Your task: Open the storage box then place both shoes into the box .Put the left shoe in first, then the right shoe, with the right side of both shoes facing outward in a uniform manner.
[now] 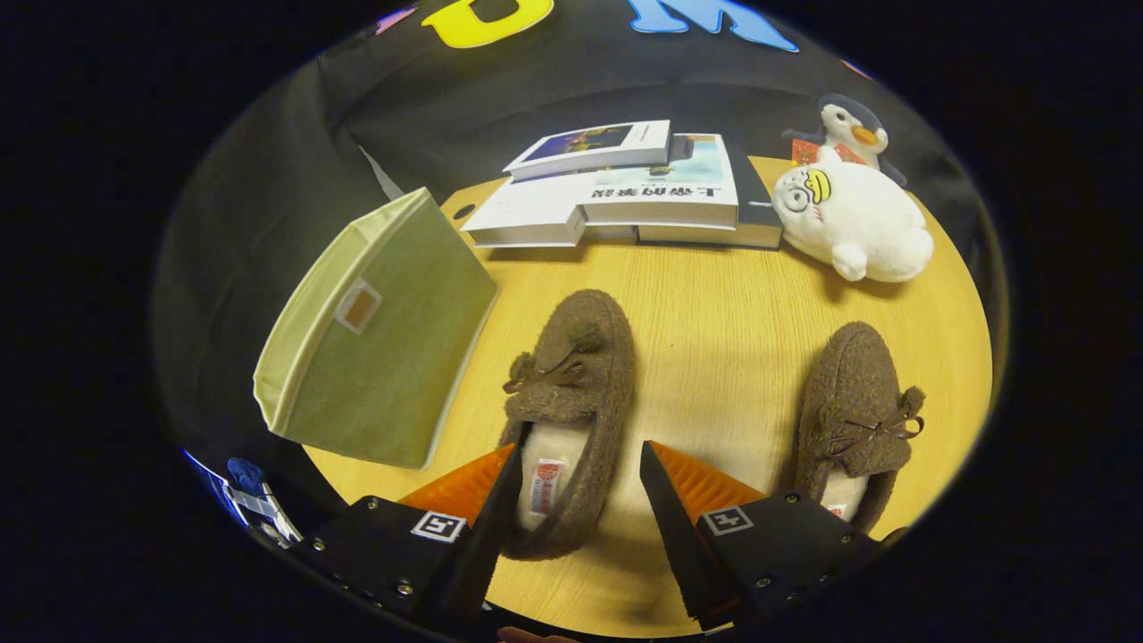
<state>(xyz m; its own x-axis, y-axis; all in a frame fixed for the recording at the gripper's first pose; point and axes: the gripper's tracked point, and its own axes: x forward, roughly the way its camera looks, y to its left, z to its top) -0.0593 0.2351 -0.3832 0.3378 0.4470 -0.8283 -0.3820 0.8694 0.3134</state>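
1. We've got the hand-held gripper point(576, 469) low over the desk point(714, 313), fingers spread wide, and the left shoe point(563, 393) sits right between them, heel end toward us, toe pointing away; neither finger looks to be pressing on it yet
2. The right shoe point(853, 402) lies on the desk off to the right of the fingers, well apart from its mate, toe also pointing away
3. The storage box point(375, 335) is to the left of the left shoe, a green fabric bin lying tipped over near the desk's edge, a broad panel with a small label window facing us; we can't make out whether it's opened up or folded flat
4. Handling, as we judge it: these are fuzzy, fleecy slippers, light and soft, so they'll squash under a pinch and won't slip much; the firmest hold looks like across the side walls at the heel opening, where the fingers already straddle it
5. The box looks like floppy cloth too, so we'd expect it to sag or slide when nudged
6. Around us: a stack of books point(625, 192) beyond the shoes, a white plush toy point(853, 223) and a penguin toy point(853, 129) at the far right; none blocks the short path from shoe to box
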